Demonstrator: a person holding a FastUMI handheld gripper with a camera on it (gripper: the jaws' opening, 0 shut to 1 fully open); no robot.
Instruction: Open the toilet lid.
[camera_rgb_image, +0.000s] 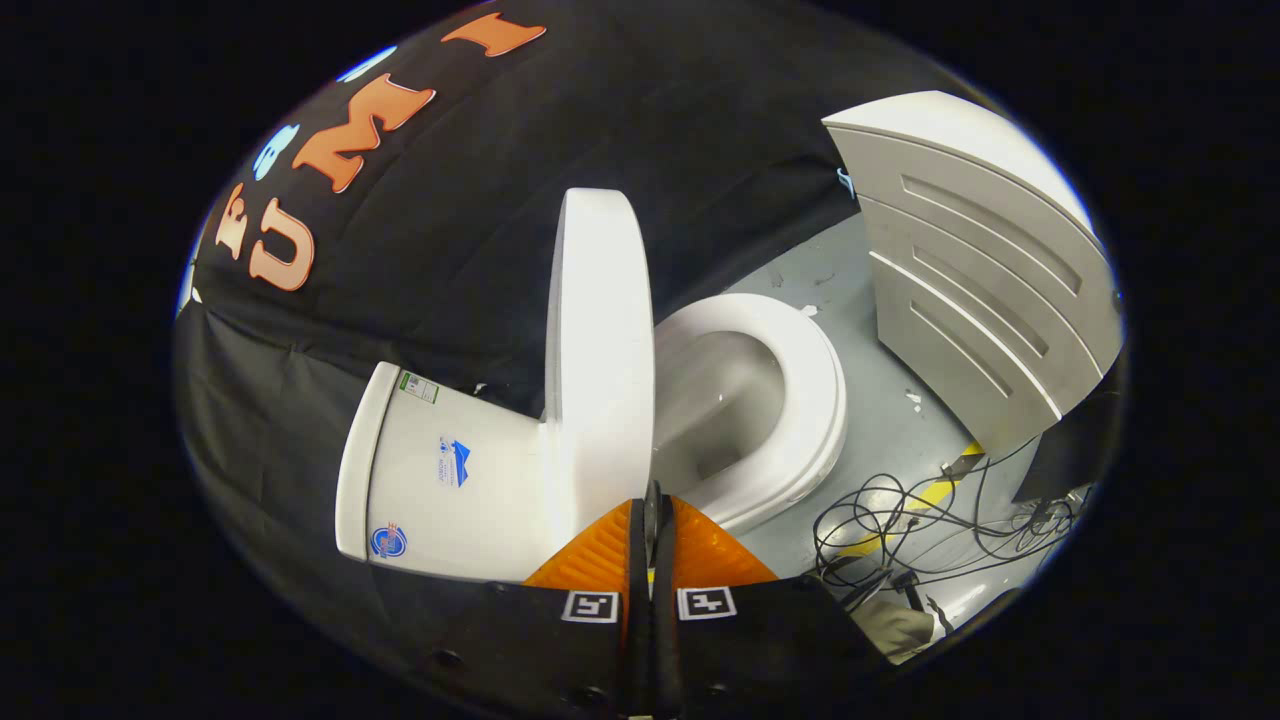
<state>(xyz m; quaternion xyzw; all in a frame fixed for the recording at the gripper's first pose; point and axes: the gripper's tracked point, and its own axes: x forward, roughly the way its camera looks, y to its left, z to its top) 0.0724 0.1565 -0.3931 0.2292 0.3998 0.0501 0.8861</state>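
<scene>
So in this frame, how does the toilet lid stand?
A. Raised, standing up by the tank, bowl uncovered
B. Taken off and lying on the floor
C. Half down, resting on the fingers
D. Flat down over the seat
A: the lid stands raised beside the tank, with the seat and bowl uncovered; the gripper, fingers together, is just before its edge.

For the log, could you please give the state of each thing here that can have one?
Toilet lid: raised, standing open off the seat.
Toilet seat: down on the bowl.
Tongs: shut, tips at the lid's near edge, gripping nothing.
Cables: loose, tangled on the floor.
</scene>
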